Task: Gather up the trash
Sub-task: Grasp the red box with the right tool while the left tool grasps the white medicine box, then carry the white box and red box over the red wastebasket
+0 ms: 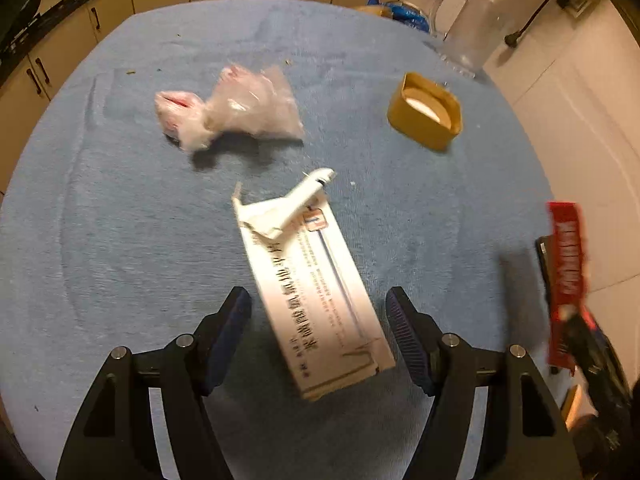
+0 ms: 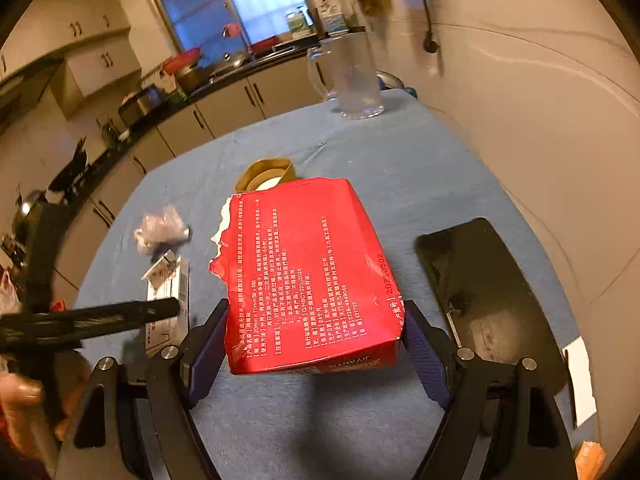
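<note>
Left hand-held gripper (image 1: pixel 318 334): jaws apart, white carton (image 1: pixel 316 300) lying between them on the blue surface (image 1: pixel 120 220), pads clear of its sides. Crumpled plastic bag (image 1: pixel 228 106) and gold tape roll (image 1: pixel 426 116) farther ahead, well apart. Right hand-held gripper (image 2: pixel 316 344): clamped on torn red box (image 2: pixel 308 276), pads against both sides, box lifted above the surface. Black phone (image 2: pixel 488 296) beside it.

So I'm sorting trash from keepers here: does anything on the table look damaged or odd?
The red box between the right gripper's pads is ripped along its left edge, white card showing. The white box has a torn-open end flap sticking up.
</note>
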{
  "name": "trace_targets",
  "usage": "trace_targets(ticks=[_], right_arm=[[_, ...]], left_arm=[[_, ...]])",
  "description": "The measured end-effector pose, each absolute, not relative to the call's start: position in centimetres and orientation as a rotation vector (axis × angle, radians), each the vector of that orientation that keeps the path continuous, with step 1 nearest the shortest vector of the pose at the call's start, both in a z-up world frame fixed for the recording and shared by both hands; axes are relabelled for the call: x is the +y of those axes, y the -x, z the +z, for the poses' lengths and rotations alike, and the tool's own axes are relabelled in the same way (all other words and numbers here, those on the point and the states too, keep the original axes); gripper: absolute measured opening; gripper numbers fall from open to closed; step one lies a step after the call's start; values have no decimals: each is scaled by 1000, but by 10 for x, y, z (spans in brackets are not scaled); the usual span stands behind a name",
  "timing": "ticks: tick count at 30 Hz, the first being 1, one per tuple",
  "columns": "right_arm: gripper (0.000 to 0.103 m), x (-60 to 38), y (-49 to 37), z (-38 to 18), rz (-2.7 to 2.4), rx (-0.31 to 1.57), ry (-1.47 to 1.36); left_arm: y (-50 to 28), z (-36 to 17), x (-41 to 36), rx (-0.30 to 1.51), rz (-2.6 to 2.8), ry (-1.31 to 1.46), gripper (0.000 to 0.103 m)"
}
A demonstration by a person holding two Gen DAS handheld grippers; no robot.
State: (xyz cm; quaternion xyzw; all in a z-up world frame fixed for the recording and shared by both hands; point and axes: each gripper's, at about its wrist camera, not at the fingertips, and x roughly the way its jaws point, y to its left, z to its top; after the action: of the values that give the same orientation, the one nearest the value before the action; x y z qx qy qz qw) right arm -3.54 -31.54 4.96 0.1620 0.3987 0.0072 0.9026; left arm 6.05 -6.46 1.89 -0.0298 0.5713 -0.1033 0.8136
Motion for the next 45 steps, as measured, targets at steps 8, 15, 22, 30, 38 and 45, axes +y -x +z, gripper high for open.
trace_targets(ticks=[8, 15, 22, 30, 38, 45], right_arm=[[85, -309, 42, 50, 61, 818, -340], [85, -263, 39, 39, 172, 842, -296], [85, -205, 30, 36, 253, 871, -234], [85, -152, 25, 37, 314, 892, -164], [85, -108, 20, 39, 358, 909, -108], [85, -77, 21, 42, 393, 917, -67]], left_arm=[[-40, 19, -47, 1139, -254, -24, 56], [6, 21, 11, 1051, -276, 5, 52], [33, 35, 55, 973, -229, 9, 52], [47, 48, 103, 921, -182, 32, 53], [57, 51, 153, 892, -128, 79, 53], [64, 58, 185, 863, -99, 121, 53]])
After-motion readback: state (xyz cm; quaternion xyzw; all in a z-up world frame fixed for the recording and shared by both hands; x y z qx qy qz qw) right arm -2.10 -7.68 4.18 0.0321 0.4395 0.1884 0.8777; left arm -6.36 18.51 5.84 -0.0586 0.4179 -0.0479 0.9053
